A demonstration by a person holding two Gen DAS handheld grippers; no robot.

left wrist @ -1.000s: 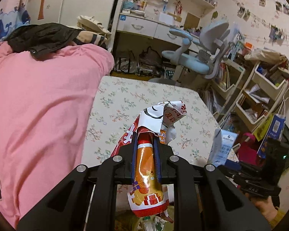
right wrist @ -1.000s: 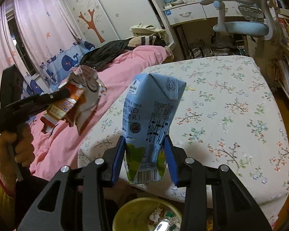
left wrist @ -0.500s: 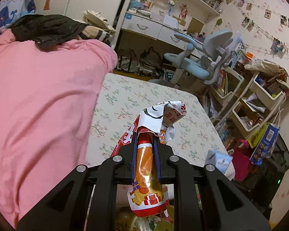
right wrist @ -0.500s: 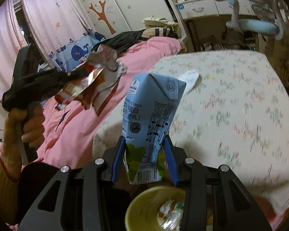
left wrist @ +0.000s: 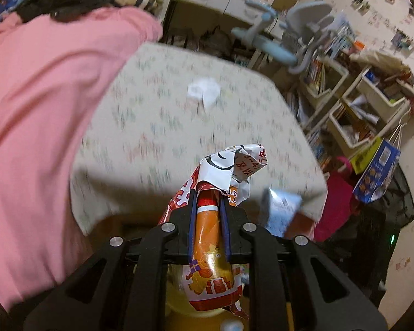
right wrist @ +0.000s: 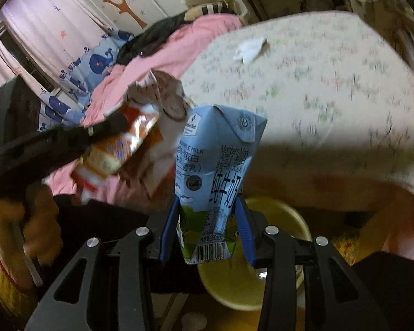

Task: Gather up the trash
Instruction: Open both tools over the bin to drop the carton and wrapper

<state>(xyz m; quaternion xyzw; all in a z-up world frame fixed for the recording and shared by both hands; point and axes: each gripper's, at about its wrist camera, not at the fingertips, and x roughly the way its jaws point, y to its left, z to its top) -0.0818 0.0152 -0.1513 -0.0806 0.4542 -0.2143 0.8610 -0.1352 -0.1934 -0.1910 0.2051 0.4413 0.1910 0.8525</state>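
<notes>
My left gripper (left wrist: 208,193) is shut on an orange and white snack wrapper (left wrist: 211,259), whose crumpled top sticks out past the fingertips. From the right wrist view, the same wrapper (right wrist: 124,149) hangs from the left gripper (right wrist: 110,124) at the left. My right gripper (right wrist: 207,207) is shut on a light blue milk carton (right wrist: 215,171), held upright. A yellow-green trash bin (right wrist: 278,215) sits on the floor right below the carton, partly hidden by it. The carton (left wrist: 281,212) shows blurred in the left wrist view. A crumpled white tissue (left wrist: 204,91) lies on the flowered bed cover (left wrist: 157,127).
A pink blanket (left wrist: 41,110) covers the left of the bed, with dark clothing (left wrist: 63,2) at its far end. A blue-grey desk chair (left wrist: 284,38) and shelves with books (left wrist: 353,115) stand at the right. A hand (right wrist: 33,220) grips the left tool.
Both grippers dropped toward the bed's near edge and tilted down, still gripping the wrapper and the carton. The bin now shows more fully under the carton, and the tissue has come into view.
</notes>
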